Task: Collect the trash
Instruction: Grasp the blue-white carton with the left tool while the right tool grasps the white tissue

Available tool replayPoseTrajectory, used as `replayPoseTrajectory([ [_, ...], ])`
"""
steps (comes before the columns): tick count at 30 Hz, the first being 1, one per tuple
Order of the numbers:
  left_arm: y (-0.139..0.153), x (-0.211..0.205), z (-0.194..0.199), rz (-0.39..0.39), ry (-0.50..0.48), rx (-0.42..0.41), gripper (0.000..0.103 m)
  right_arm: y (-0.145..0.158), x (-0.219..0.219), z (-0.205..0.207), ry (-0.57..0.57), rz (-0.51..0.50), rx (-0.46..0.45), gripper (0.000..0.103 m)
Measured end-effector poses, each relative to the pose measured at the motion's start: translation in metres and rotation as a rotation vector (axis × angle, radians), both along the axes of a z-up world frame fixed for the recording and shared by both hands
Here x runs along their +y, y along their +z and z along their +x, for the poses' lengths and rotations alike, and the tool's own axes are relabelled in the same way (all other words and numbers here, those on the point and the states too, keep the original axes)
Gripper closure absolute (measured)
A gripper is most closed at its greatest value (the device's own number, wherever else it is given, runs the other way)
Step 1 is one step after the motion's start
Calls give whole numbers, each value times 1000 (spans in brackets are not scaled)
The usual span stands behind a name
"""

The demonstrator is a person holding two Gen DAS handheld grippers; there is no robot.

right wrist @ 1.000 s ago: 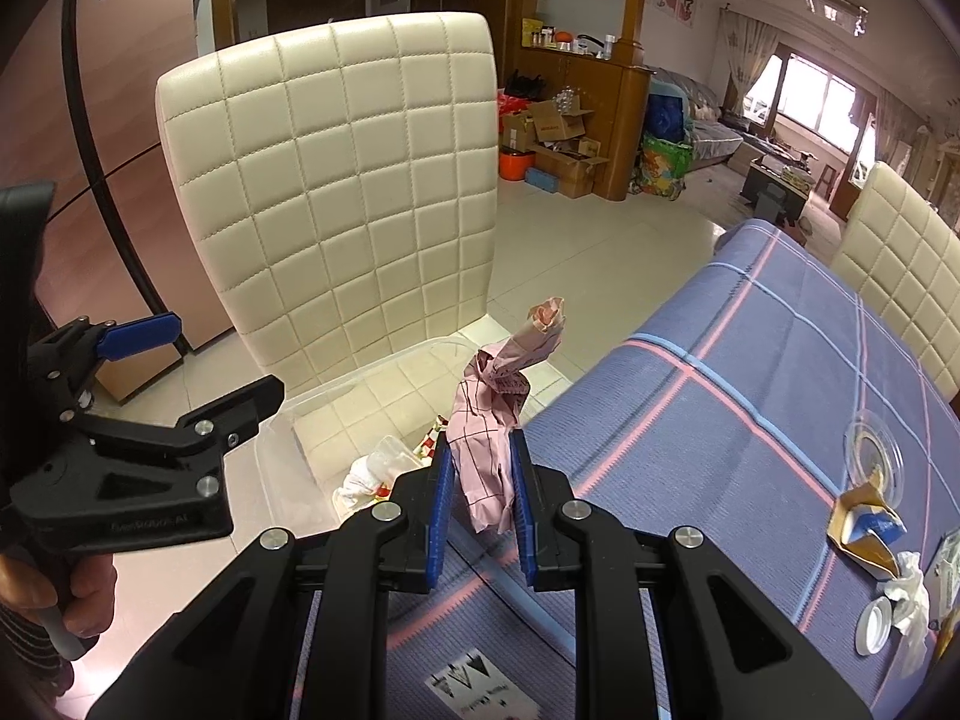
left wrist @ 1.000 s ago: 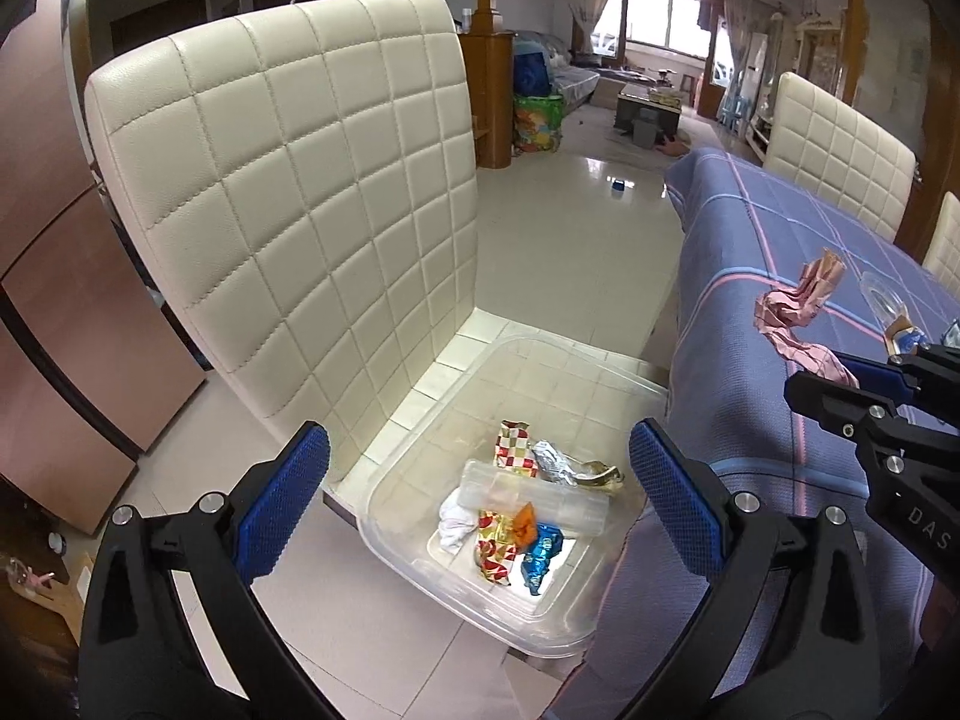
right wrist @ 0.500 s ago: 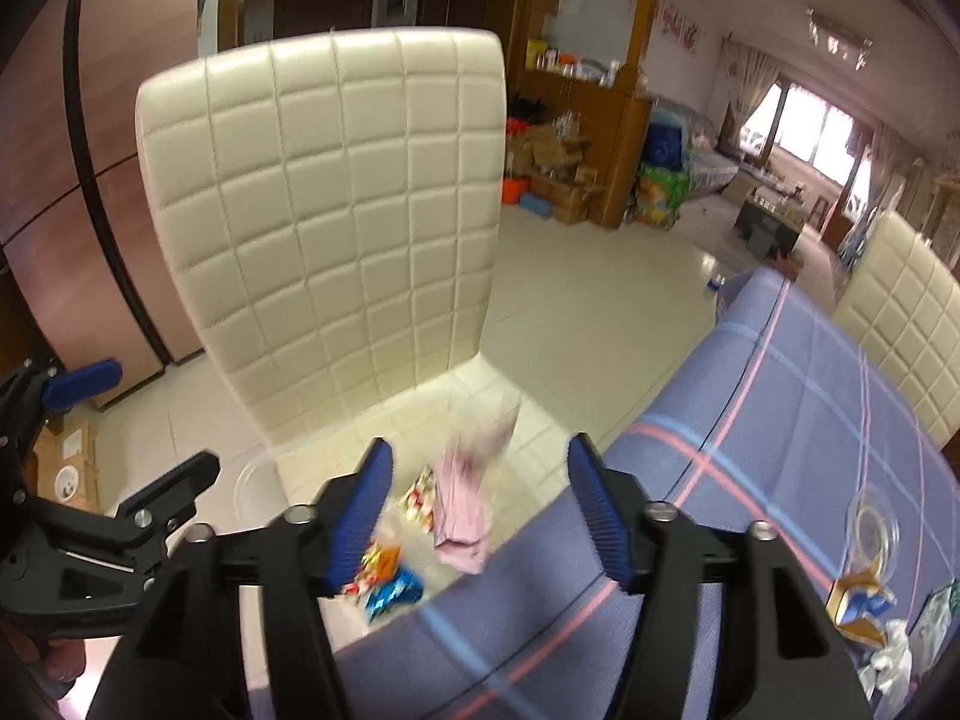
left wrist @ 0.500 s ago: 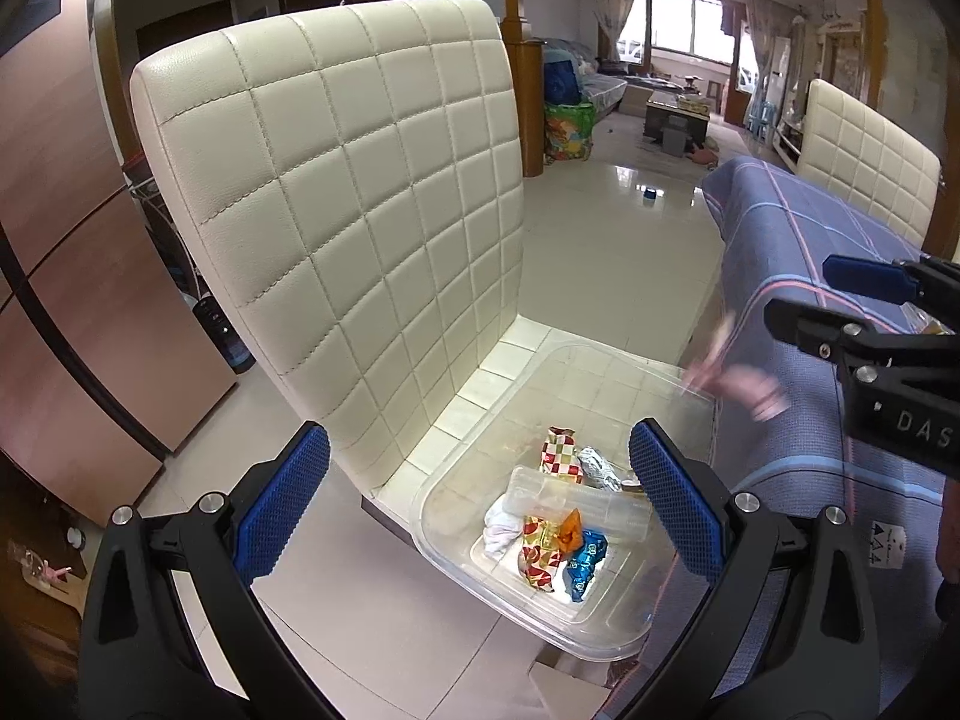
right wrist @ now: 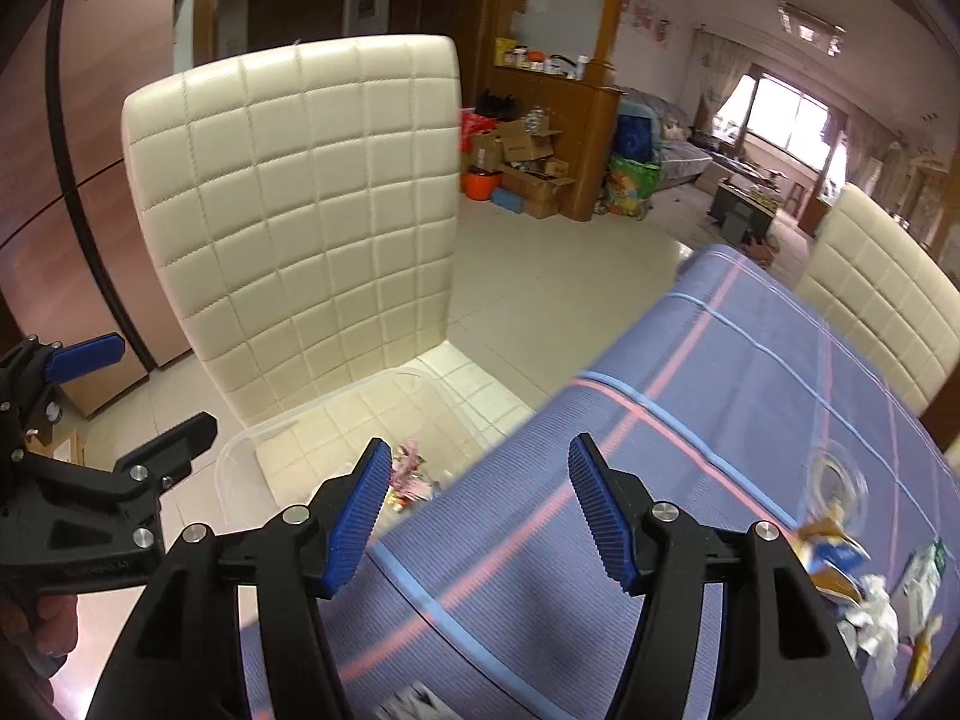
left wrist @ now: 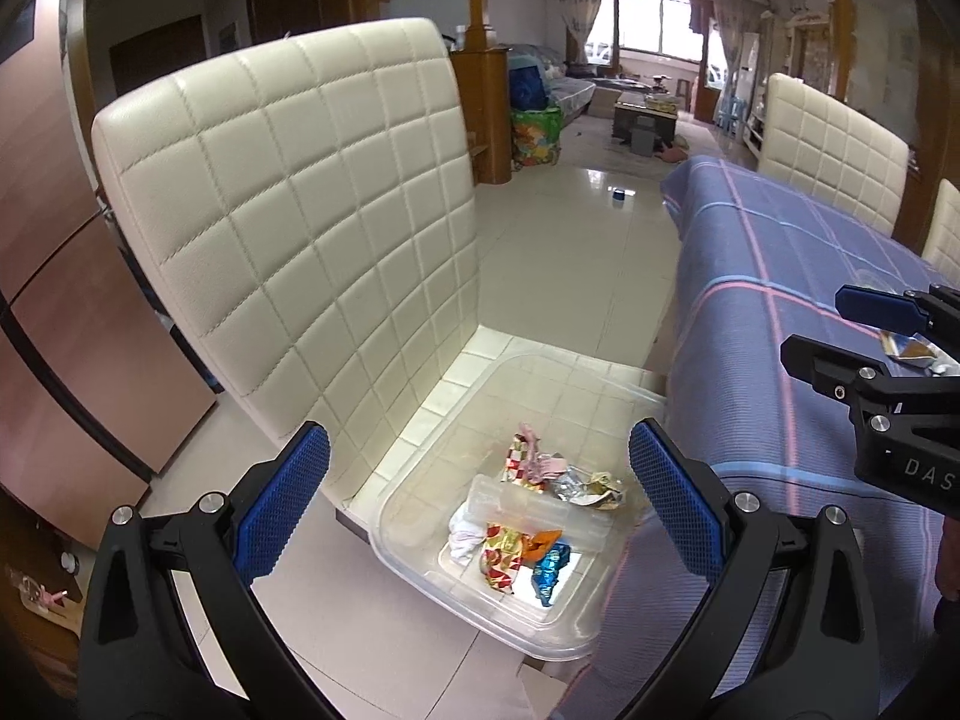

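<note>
Pink wrapper dropped in the bin; more trash waits on the table

We see the cream chair [left wrist: 288,222] at left carrying the clear plastic bin [left wrist: 420,516] on its seat, with the blue-clothed table [right wrist: 720,408] at right; our right gripper [right wrist: 480,504] has just been opening and now stands fairly wide with nothing between its pads; our left gripper [left wrist: 480,498] hangs wide and empty over the bin; the pink wrapper [left wrist: 543,465] lies inside on a clear lidded box [left wrist: 528,510], beside foil and coloured wrappers; next, we judge, we should swing right to the scraps [right wrist: 840,564] near the table's right edge, close squarely on one piece, and lift it clear before carrying.
</note>
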State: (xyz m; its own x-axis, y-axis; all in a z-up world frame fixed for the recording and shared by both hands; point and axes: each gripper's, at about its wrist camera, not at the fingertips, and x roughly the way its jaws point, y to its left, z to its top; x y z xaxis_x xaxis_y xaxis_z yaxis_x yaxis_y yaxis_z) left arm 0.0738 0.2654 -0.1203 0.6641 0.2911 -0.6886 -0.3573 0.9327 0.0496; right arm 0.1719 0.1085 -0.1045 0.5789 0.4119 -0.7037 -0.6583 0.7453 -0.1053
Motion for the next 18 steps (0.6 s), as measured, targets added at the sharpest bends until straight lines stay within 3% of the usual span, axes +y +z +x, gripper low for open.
replayPoseTrajectory([
  [8, 19, -69, 15, 5, -134, -5, 4, 11, -83, -3, -133, 18, -23, 43],
  [11, 22, -106, 28, -21, -214, -8, 4, 11, -131, -2, -214, 23, -32, 43],
  [18, 19, -194, 66, 3, -369, 16, 4, 9, -223, 13, -370, 27, -40, 43],
])
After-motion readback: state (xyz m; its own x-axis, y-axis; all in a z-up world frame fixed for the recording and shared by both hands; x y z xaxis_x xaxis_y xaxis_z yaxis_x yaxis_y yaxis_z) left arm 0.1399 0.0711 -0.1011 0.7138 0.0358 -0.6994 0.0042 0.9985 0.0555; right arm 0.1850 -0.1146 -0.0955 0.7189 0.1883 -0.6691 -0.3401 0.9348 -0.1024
